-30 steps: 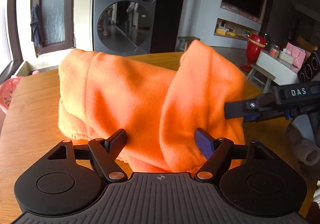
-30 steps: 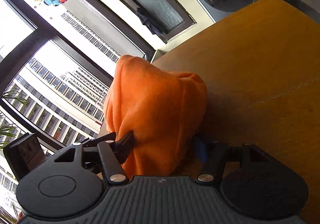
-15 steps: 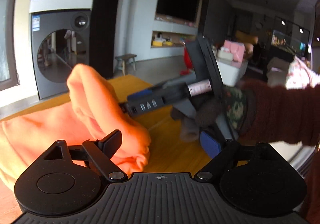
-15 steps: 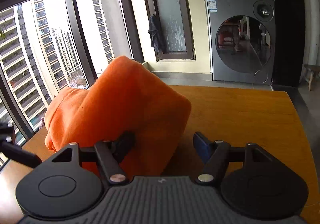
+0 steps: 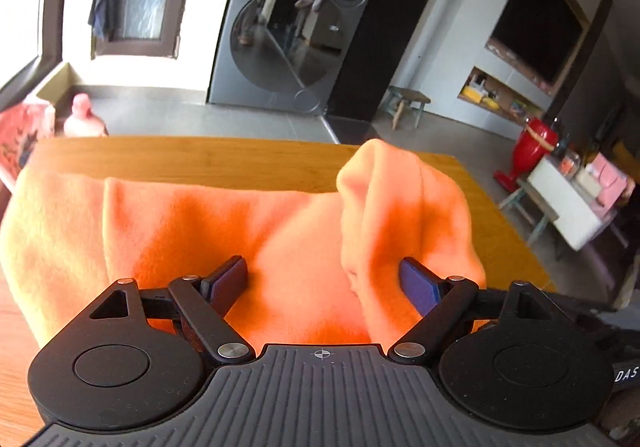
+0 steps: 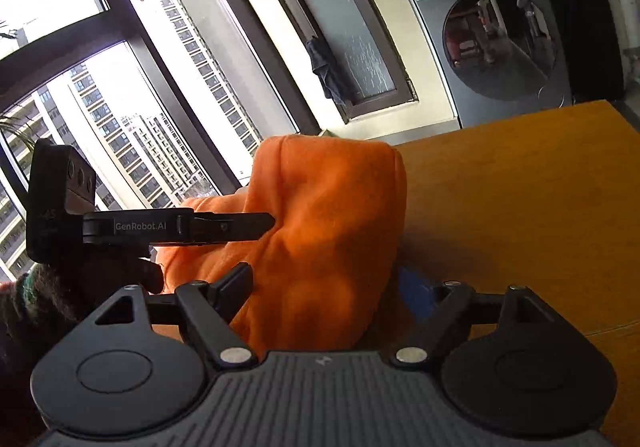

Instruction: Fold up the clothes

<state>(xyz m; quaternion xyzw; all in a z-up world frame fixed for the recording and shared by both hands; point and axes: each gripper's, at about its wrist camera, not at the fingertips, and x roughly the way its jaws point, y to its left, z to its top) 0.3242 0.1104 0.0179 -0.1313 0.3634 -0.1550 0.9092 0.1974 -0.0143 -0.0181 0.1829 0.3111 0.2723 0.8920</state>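
Two hand-held grippers at one orange fleece garment (image 5: 200, 223), bunched on a wooden table (image 5: 200, 159), with a front-loading washing machine (image 5: 288, 47) beyond at 12 o'clock. Lay mostly flat across the left wrist view, from 9 o'clock to the centre, but stood up in a loose peak (image 5: 400, 199) toward 2 o'clock. Straddled that peak's base with the left gripper (image 5: 322, 279), jaws wide yet closing, cloth between them, one pad against the peak and the other resting on the flat layer, nothing clamped. Flanked the same hump from the other side with the right gripper (image 6: 326, 287), jaws opening around thick fabric, no squeeze evident. Reached in from 9 o'clock in the right wrist view with one long finger of the left tool, tip against the hump's side. Held so, probably, to keep both ends of the fold level while laying it over. Judged mid-fold: peak not yet pressed down. Risked a lopsided result, soft fleece tending to slump once let go.
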